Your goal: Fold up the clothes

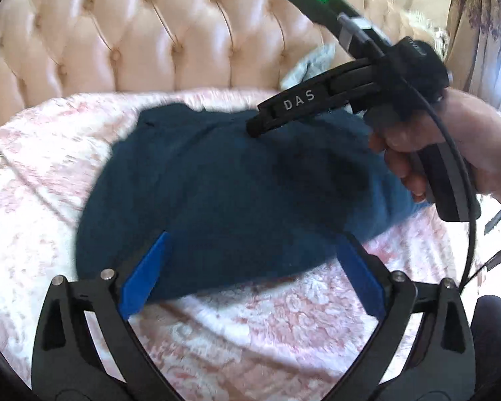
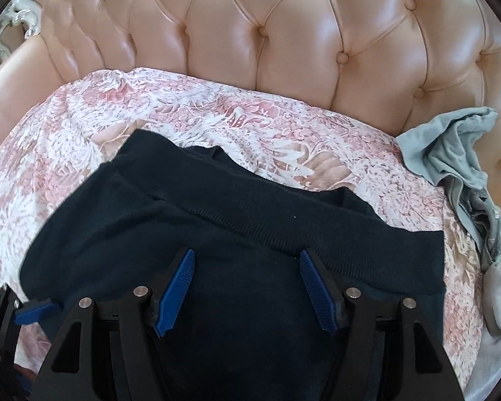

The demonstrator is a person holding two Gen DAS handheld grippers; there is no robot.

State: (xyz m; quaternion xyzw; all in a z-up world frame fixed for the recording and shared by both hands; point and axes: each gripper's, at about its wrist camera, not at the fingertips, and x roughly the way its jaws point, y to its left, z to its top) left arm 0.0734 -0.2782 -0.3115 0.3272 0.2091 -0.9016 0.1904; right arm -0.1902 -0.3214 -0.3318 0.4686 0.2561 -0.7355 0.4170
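Left wrist view: a dark blue garment is seen blurred across the middle of the frame, lying on a pink floral cover, with the tufted headboard along the top.
Left gripper: its jaws are spread wide at the lower centre, over the garment's near edge; no cloth is seen pressed between the pads.
Right gripper: it is seen at the upper right of that view, held by a hand, tip down on the garment.
Right wrist view: the same gripper is shown with jaws spread, no cloth pinched; the ribbed hem runs across just above the tips.
Grey clothes: a heap is seen at the right edge, apart from the garment.
Risk, single layer: several layers seem stacked near the hem; if only the top one were caught, the fold would be pulled apart.
Risk, cover: the quilted cover could be pinched along with the cloth, since the left jaws are set at the garment's edge.
Risk, skew: uneven grips by the two grippers would likely leave a crooked fold.
Risk, slip: a shallow bite on the thick hem could be lost.
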